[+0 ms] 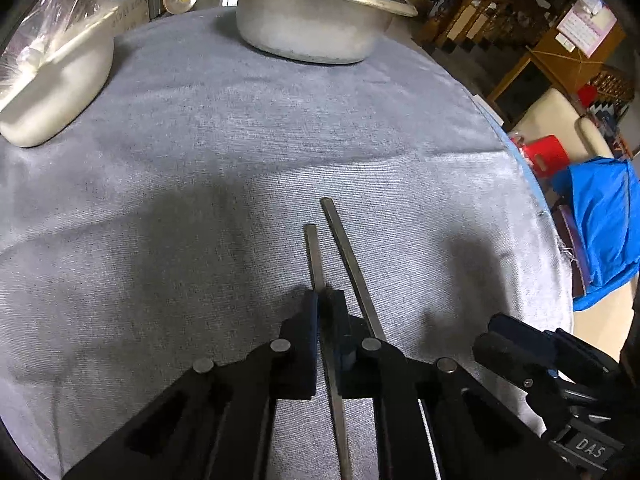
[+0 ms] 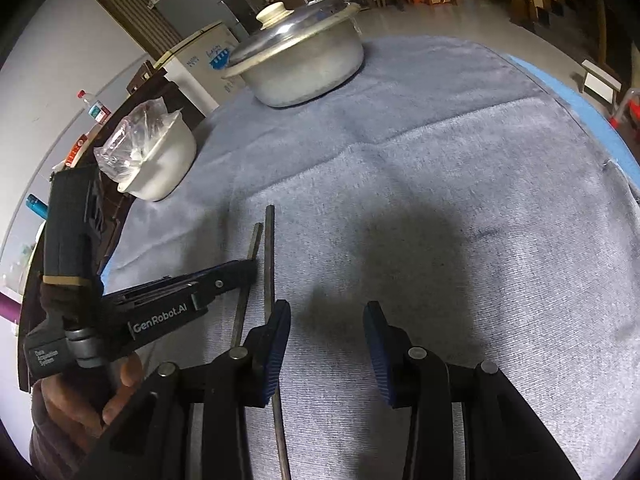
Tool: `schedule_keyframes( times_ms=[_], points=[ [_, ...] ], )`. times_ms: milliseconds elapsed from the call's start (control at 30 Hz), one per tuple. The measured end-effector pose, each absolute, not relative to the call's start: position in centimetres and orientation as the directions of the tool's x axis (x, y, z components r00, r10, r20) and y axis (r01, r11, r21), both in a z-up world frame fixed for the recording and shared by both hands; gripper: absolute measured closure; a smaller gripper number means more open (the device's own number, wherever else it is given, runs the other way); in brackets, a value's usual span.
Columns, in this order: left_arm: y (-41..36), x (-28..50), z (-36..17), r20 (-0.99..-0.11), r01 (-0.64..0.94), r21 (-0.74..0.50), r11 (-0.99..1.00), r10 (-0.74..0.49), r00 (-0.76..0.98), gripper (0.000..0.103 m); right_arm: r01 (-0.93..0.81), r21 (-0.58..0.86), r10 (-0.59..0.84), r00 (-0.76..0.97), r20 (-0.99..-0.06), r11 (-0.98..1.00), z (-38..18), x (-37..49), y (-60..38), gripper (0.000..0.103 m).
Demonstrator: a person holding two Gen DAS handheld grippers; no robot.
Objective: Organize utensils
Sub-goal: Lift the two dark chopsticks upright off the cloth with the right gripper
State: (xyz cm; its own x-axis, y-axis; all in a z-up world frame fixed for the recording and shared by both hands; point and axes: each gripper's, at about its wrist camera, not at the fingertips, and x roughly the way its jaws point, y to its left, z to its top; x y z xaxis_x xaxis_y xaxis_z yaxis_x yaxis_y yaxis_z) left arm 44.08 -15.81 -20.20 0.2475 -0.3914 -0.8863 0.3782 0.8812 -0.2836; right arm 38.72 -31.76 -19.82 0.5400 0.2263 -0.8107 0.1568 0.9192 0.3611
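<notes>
Two thin metal chopsticks lie side by side on the grey tablecloth. My left gripper is shut on the left chopstick, which runs between its pads and sticks out ahead of them. The other chopstick lies loose just to its right. In the right wrist view the left gripper reaches in from the left, clamped on the shorter-looking chopstick. My right gripper stands open with only cloth in its gap; the loose chopstick passes just by its left finger. The right gripper also shows at the lower right.
A lidded metal pot stands at the far side of the table, and a white bowl with a clear plastic bag stands at the far left. The table's edge curves down the right, with a blue cloth beyond it.
</notes>
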Motion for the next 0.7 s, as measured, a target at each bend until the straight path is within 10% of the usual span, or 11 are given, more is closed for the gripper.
schedule_keyframes(
  times_ms=[700],
  points=[
    [-8.4,45.3,-19.8,-0.915,0.259,-0.220,0.941,-0.290,0.279,0.096,0.050,0.300,0.243,0.468,-0.850,0.953,-19.6,42.6,-27.9,0.062]
  ],
)
